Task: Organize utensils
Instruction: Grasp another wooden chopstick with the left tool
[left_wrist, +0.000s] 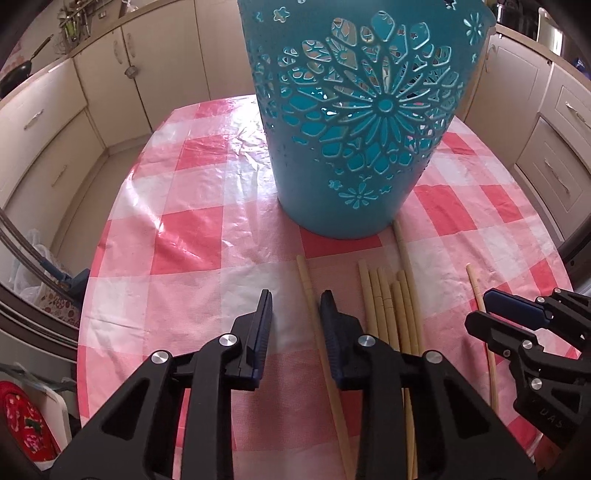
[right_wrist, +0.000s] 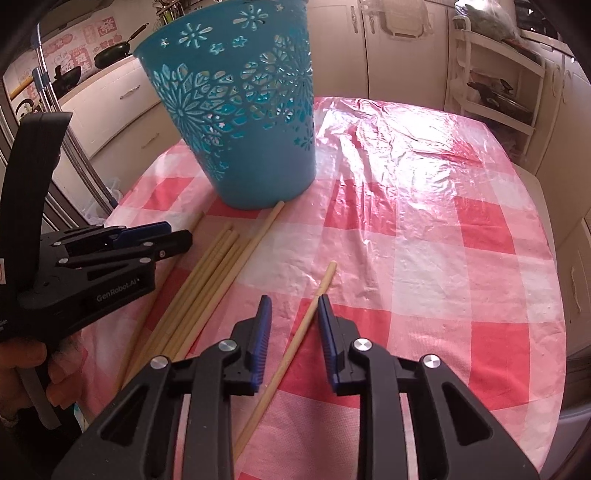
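Since both grippers sit with their jaws partly open around nothing gripped yet, a sloppy close seems the risk: the left gripper (left_wrist: 295, 295) has one loose chopstick (left_wrist: 314, 317) between its jaws, the bundle of chopsticks (left_wrist: 391, 306) just right. The right gripper (right_wrist: 293, 301) straddles a lone chopstick (right_wrist: 317, 299). Glossy checked tablecloth (right_wrist: 424, 221) could let sticks roll. Teal basket (left_wrist: 351, 129) stands ahead; kitchen cabinets (left_wrist: 55, 129) around.

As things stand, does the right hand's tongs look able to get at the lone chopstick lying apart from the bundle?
Probably yes. The lone chopstick already lies between the open fingers of the right tongs, nothing covers it, and the bundle and blue basket sit off to one side.
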